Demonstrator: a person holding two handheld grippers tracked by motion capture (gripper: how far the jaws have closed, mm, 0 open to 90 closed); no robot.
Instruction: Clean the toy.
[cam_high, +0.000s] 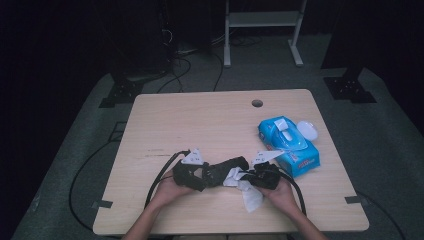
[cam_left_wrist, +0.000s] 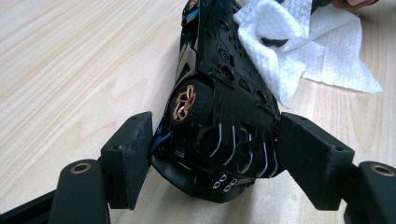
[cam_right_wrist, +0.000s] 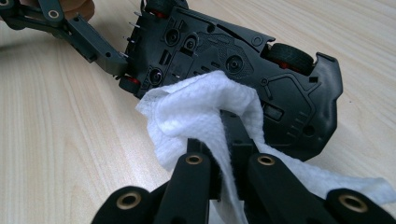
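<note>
Wipes fill the blue wet-wipe pack (cam_high: 289, 146) on the light wooden table (cam_high: 200, 120), its white lid (cam_high: 306, 130) lying just beside it; grey carpet and dark stands surround. The black toy car (cam_left_wrist: 219, 116) lies on its side between the left gripper's (cam_left_wrist: 215, 156) pads, clamped. The right gripper (cam_right_wrist: 229, 140), clenched on a white wipe (cam_right_wrist: 201, 107), presses it against the car's underside.

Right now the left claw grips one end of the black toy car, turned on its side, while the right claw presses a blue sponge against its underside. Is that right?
Not quite. The right claw is shut on a white wipe, not a blue sponge, as the right gripper view shows. The rest holds: the left claw grips one end of the black toy car, turned on its side, with the wipe against its underside.
</note>
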